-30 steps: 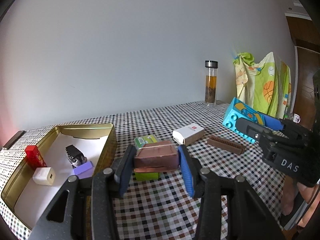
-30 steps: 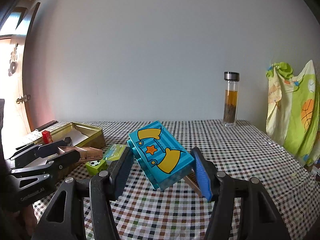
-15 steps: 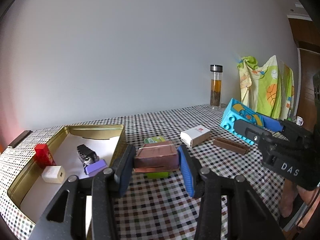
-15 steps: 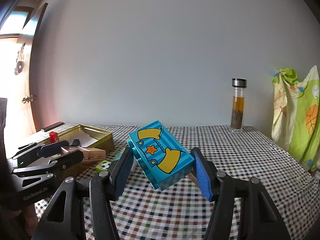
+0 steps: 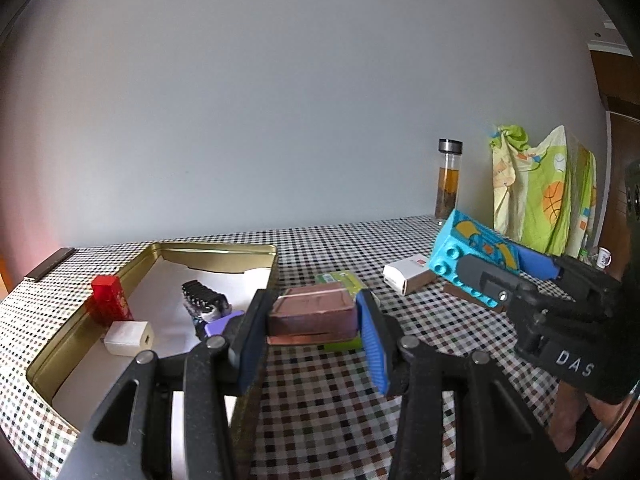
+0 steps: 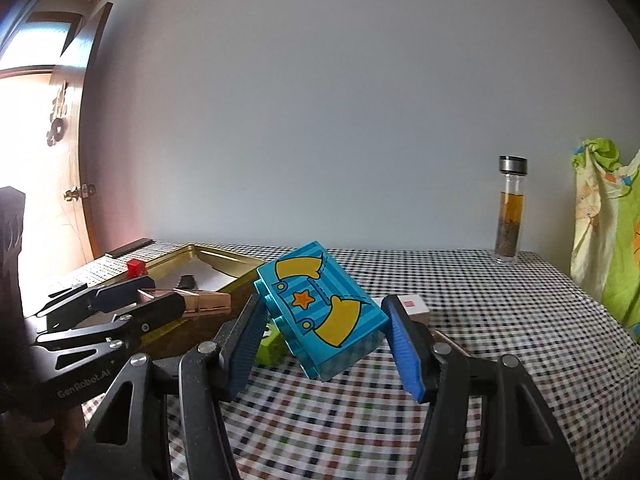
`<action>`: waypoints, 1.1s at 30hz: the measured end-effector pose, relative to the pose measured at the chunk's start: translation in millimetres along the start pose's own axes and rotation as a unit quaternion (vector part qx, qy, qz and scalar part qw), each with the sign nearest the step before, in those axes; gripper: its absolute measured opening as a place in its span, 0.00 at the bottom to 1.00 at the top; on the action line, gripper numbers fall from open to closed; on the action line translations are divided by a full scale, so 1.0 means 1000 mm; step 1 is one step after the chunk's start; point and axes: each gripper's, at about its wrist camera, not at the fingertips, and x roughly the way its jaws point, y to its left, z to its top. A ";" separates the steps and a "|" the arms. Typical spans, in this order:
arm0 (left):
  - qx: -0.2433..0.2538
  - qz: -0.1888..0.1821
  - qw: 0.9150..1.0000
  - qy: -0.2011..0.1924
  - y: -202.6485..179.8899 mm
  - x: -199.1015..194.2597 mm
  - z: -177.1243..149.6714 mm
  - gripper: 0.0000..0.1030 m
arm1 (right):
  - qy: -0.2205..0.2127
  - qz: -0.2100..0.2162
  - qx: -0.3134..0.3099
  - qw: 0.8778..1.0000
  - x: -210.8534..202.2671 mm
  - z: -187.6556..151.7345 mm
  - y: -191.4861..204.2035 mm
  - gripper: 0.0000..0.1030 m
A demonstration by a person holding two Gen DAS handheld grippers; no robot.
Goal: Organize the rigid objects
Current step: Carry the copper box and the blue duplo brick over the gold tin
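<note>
Between the blue pads of the left gripper (image 5: 312,334) a brown block (image 5: 313,312) was pinched, held level and clear of the checked table (image 5: 328,408). Its two side faces were pressed by the pads, and its far end reached just past the fingertips. Directly beneath and behind the block a green box (image 5: 342,280) was seen on the cloth, partly hidden by it. To the left of the gripper the gold tin (image 5: 256,249) was set on the table, its right wall just beside the left pad. Inside the tin a white cube (image 5: 129,333) was laid nearest, with a purple piece (image 5: 221,325), a black ridged part (image 5: 203,300) and a red block (image 5: 111,305) farther in.

Between the pads of the right gripper (image 6: 322,342) a blue brick (image 6: 320,312) was clamped, tilted with its printed face turned up and its near corner dipped toward the table. In the left view the same brick (image 5: 476,258) was seen raised off the cloth at the right, studs facing left. Past it a white box (image 5: 408,276) was laid on the table, and a brown strip (image 5: 460,293) was partly covered by the brick. Whether the strip was touched by the brick could not be told.

Farther back a bottle (image 5: 449,182) was stood upright near the wall, well apart from both grippers, and a patterned cloth (image 5: 544,192) was hung at the far right.
</note>
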 end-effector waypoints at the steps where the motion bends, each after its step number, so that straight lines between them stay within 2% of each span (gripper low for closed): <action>1: -0.001 0.001 1.000 0.000 0.002 -0.001 0.000 0.42 | 0.000 0.003 -0.002 1.000 0.001 0.000 0.004 0.60; 33: -0.033 0.026 0.999 -0.005 0.051 -0.017 -0.006 0.42 | 0.012 0.054 -0.013 0.998 0.022 0.002 0.046 0.60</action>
